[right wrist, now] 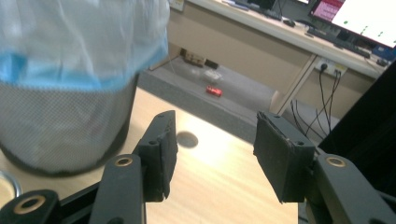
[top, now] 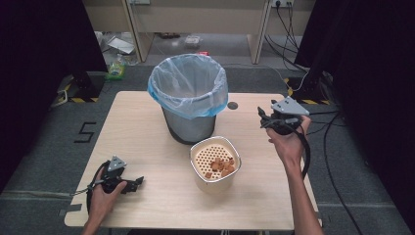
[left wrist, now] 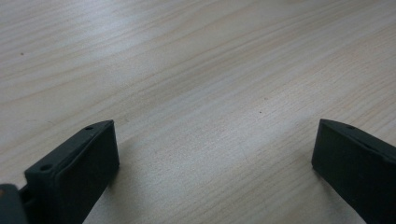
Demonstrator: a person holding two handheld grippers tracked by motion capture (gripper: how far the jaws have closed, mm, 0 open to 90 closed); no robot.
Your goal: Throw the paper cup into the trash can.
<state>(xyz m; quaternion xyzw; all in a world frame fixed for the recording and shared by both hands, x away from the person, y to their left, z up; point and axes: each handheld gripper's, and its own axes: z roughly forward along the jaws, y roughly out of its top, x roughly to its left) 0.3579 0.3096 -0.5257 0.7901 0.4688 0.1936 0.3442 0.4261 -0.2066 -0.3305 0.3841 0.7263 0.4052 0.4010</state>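
Left of right gripper (top: 264, 119): mesh bin (top: 189, 98), crinkled blue liner; jaws apart, empty. Below-left: rounded perforated strainer (top: 214, 159), orange chunks. Left gripper (top: 137, 182) apart over wood-grain surface (top: 147, 147).

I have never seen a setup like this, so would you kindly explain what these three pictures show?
A person sits at a light wooden table holding a hand-held two-jaw gripper in each hand. One picture looks down from above; the other two come from cameras riding on each gripper, looking along its black jaws. The left gripper rests low near the table's front edge, jaws open, empty. The right gripper hangs above the table, open, empty. On the table stand a grey mesh bin lined with a pale blue plastic bag and a white square strainer bowl holding orange-brown food cubes.
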